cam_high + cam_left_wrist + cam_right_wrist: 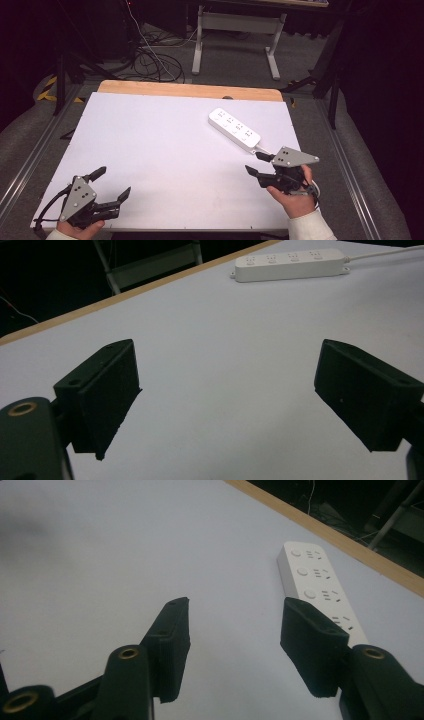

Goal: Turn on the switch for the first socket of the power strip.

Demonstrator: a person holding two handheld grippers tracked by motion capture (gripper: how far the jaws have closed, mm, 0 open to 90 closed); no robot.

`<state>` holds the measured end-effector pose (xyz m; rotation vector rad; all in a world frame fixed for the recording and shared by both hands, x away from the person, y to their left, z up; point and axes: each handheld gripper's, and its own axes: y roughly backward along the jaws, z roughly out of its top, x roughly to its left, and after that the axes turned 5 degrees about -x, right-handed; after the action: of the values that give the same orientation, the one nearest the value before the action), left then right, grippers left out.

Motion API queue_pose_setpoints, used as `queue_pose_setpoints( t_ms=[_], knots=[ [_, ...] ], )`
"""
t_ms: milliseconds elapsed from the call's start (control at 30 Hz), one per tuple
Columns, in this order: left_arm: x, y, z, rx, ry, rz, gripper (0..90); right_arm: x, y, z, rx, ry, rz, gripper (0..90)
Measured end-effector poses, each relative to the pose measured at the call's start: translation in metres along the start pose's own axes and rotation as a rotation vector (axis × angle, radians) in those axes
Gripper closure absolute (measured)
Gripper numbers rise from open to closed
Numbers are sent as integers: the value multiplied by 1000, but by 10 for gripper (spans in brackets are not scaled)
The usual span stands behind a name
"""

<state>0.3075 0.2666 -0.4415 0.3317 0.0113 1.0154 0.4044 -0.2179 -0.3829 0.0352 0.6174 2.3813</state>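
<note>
White tabletop point(165, 150) carries one white power strip point(234, 128) on its far right part, long axis running diagonally from far-left to near-right, cord end toward the right gripper point(254, 163). Right gripper sits just beside that near end, strip ahead and slightly to its right, jaws part-spread with nothing between them. Left gripper point(113, 184) rests well apart at the near-left corner, jaws spread wide, empty. Right hand is the nearer.
</note>
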Motion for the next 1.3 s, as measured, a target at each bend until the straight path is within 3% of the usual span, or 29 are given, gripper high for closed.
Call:
queue_pose_setpoints(
  t_ms=[700,800,900,1000,1167,1300],
  knots=[
    [1,0,0,6,-8,0,119,-28,-8,23,27,4,-30,469],
    [0,-1,0,7,-4,-2,119,-34,-12,25,48,-23,15,535],
    [1,-1,0,5,-7,1,119,-39,-16,26,65,-45,28,674],
    [1,-1,0,8,-7,1,119,-43,-19,26,54,-77,8,759],
    [1,0,-1,7,-7,4,119,-53,-31,28,113,-127,-17,892],
    [1,-1,-1,5,-6,5,119,-59,-41,28,137,-168,-37,900]
  ],
)
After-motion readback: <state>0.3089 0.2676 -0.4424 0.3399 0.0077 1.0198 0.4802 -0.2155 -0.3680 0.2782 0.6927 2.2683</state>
